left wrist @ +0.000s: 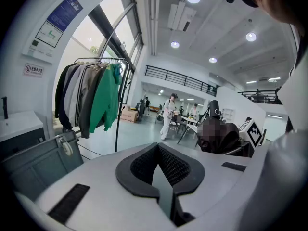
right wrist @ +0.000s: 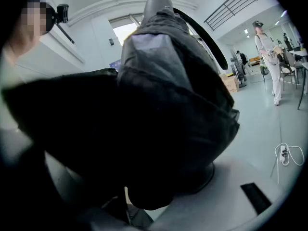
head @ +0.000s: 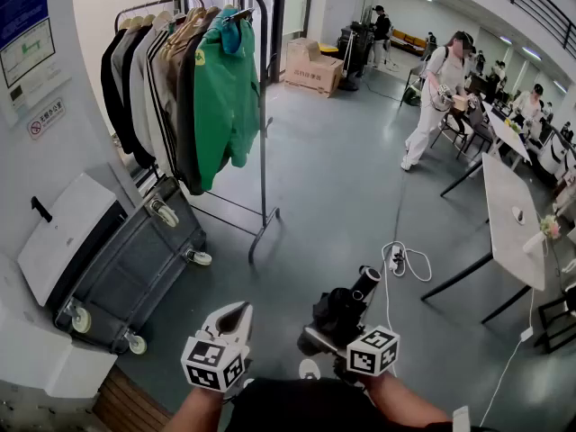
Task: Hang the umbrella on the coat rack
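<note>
At the bottom of the frame, the right tongs (head: 335, 324) clamp the folded black umbrella (head: 346, 302); the left tongs (head: 234, 317) are closed and empty. The bunched, slack fabric could slip, or its handle could snag the soft green jacket (head: 225, 97) on the thin metal coat rack (head: 262, 106), upper left.

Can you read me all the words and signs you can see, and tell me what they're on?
No text here is clear enough to read.
Blue poster: print too small.
White sign with red circle: characters blurred.
Cardboard box: dark print, blurred.
Yellow badge on green jacket: too small.
</note>
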Available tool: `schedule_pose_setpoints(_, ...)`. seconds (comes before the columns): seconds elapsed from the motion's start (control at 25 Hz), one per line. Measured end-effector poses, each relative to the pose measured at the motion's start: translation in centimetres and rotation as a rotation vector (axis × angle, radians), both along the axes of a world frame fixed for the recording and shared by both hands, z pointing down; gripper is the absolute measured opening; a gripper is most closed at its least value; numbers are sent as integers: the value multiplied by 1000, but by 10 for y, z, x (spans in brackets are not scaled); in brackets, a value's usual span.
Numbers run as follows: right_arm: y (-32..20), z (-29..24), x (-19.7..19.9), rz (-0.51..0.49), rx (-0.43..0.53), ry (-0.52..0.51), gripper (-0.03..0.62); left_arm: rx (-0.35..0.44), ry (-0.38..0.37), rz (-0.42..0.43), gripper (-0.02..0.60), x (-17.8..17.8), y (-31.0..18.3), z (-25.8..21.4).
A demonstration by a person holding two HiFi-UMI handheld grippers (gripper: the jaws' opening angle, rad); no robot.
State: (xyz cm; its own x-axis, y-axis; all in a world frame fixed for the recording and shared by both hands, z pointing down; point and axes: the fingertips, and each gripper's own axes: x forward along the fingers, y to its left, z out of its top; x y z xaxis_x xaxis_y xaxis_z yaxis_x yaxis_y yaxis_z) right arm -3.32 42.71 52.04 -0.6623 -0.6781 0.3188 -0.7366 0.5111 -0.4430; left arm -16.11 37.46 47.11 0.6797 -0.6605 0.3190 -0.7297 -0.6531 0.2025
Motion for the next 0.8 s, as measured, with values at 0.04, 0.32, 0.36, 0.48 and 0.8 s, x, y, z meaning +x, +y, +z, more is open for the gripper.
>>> schedule_pose_setpoints(0.04, 0, 0, 1, 1, 0, -1, 225, 1, 0, -2, 15, 1, 0, 0)
schedule_pose_setpoints(0.32, -3, 1, 6, -6, 0, 0, 225, 18, 2, -9, 15, 6, -3, -5)
schedule_pose_setpoints(0.36, -3, 1, 7, -8, 2, 2, 225, 19, 2, -8, 15, 7, -3, -5)
schedule_pose_setpoints(0.48, -4, 2, 10, -12, 4, 7, 224, 21, 2, -9, 15, 10, -3, -5)
schedule_pose_setpoints(0.8, -6, 0, 23, -44, -15, -42, 225, -18, 35, -21, 15, 20, -7, 1)
